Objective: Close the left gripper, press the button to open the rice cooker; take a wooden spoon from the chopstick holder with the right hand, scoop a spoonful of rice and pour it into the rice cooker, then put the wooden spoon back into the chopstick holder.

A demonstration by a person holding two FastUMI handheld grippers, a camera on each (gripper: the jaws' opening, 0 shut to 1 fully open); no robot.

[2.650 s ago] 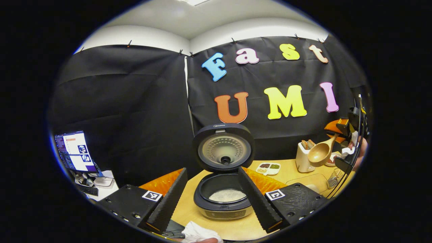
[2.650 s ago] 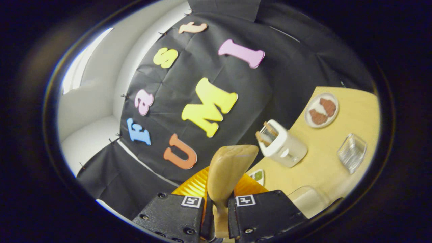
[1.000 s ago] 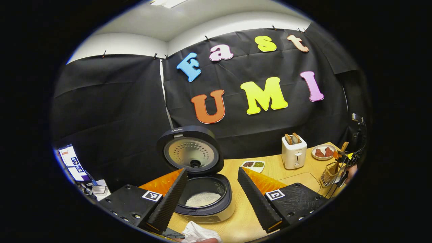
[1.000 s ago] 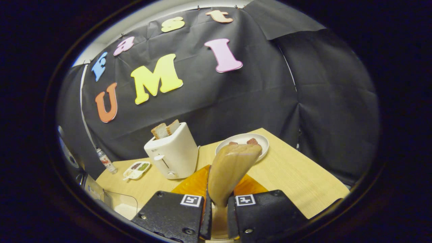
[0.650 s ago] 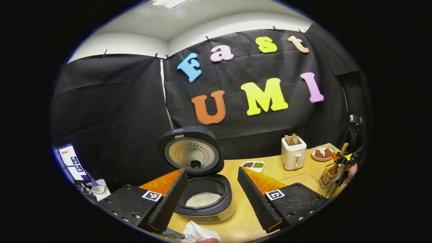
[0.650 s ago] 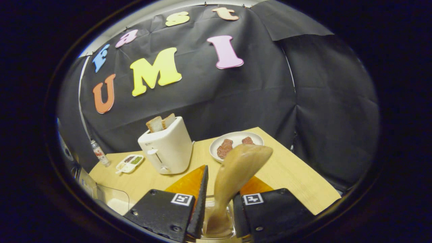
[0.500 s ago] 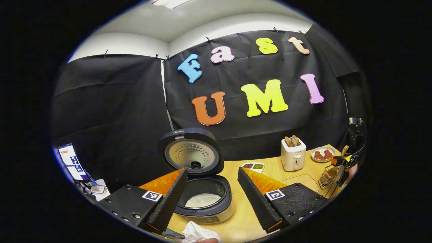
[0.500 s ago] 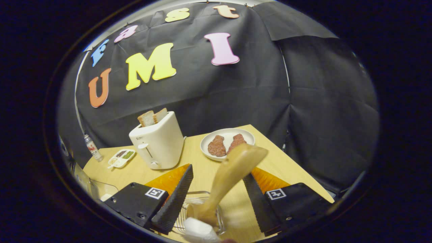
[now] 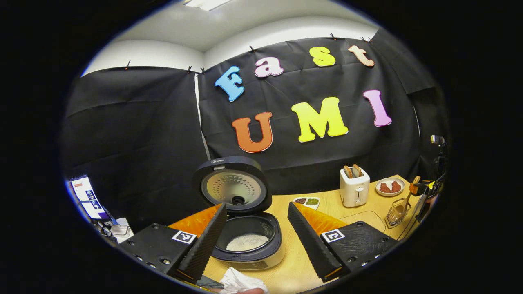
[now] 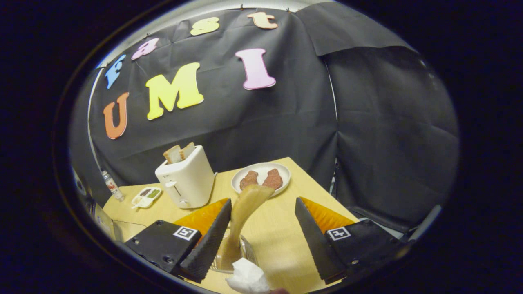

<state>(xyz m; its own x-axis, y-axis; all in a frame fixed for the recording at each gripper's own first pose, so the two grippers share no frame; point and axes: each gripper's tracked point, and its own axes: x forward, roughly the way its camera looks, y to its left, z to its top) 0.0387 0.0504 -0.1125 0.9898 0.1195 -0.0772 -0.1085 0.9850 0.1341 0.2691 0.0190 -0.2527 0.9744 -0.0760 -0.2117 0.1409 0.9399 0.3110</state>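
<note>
In the right gripper view, the right gripper (image 10: 261,232) sits low in the frame with its fingers spread wide. They hold nothing. A bit of white cloth (image 10: 247,278) shows at the very bottom. Between the fingers, low and a little left, the spoon (image 10: 241,220) stands in the holder (image 10: 245,255), leaning up to the right. Its bowl end pokes up toward the middle of the frame. Farther back, a toaster (image 10: 186,176) is at the middle left and a plate (image 10: 261,174) with two brown pieces is in the middle, both on the table (image 10: 286,228).

In the left gripper view, the left gripper (image 9: 255,234) is at the bottom, fingers apart and empty. Just past them the cooker (image 9: 245,241) stands open, with white rice inside. At the far right of the frame, the holder (image 9: 395,211) with the spoon (image 9: 408,196) stands on the table.

The job looks almost done. The spoon leans close to the right gripper's left finger. If that gripper pulls back crooked, the finger could bump the spoon and tip the light holder over.
</note>
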